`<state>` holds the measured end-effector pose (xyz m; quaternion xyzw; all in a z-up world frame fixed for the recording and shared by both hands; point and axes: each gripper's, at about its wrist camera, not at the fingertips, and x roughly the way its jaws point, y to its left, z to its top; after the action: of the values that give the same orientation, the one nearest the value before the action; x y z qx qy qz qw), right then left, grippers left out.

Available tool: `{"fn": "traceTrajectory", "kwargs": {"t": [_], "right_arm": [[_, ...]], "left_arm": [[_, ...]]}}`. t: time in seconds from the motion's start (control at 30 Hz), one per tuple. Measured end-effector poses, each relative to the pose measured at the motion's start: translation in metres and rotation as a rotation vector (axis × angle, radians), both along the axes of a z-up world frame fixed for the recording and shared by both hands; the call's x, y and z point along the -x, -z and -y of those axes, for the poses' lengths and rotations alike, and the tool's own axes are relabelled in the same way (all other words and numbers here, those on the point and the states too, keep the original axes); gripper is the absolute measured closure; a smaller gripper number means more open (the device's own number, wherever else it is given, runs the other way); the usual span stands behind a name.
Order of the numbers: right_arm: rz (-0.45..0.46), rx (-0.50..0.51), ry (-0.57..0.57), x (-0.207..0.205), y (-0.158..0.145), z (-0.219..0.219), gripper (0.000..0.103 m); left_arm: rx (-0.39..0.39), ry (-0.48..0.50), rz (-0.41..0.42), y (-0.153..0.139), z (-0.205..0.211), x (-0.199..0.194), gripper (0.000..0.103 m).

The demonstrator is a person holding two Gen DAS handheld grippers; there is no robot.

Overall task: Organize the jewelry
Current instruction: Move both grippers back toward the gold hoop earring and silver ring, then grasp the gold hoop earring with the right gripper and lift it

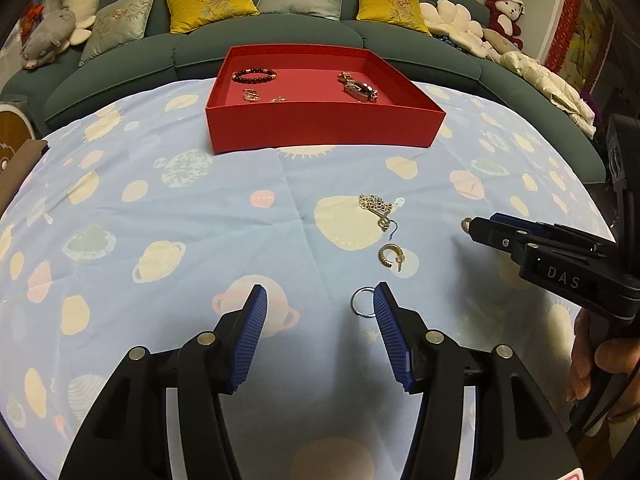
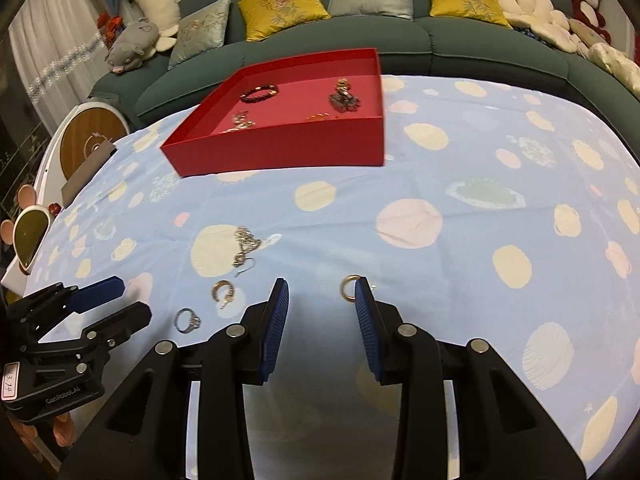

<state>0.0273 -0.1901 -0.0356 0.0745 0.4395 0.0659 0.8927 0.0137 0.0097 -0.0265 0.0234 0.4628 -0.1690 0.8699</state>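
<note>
Sofa behind; surface [image 1: 160, 216] under planet cloth; red box [image 1: 320, 128] far; loose earrings, ring [image 1: 362, 302] near; left tongs [image 1: 320, 300], right tongs [image 2: 322, 292] both apart, empty; next: close on piece, carry to box.

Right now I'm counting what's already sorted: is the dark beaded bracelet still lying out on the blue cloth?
No, the beaded bracelet lies inside the red box, near its far left corner.

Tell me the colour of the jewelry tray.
Red tray, with a lighter pinkish-red floor; clearest in the left wrist view.
</note>
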Motion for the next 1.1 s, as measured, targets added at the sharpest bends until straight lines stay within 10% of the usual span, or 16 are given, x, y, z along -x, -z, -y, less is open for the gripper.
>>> {"fn": "traceTrajectory", "kwargs": {"t": [0.87,1.1], "right_arm": [[0.014,0.043,-0.003,-0.005,0.014,0.012,0.083],[0.024,0.017,-0.006,-0.001,0.005,0.018,0.083]], "left_arm": [[-0.014,0.049,0.016,0.020,0.054,-0.022,0.050],[-0.059,0.044,0.048,0.022,0.059,-0.022,0.064]]}}
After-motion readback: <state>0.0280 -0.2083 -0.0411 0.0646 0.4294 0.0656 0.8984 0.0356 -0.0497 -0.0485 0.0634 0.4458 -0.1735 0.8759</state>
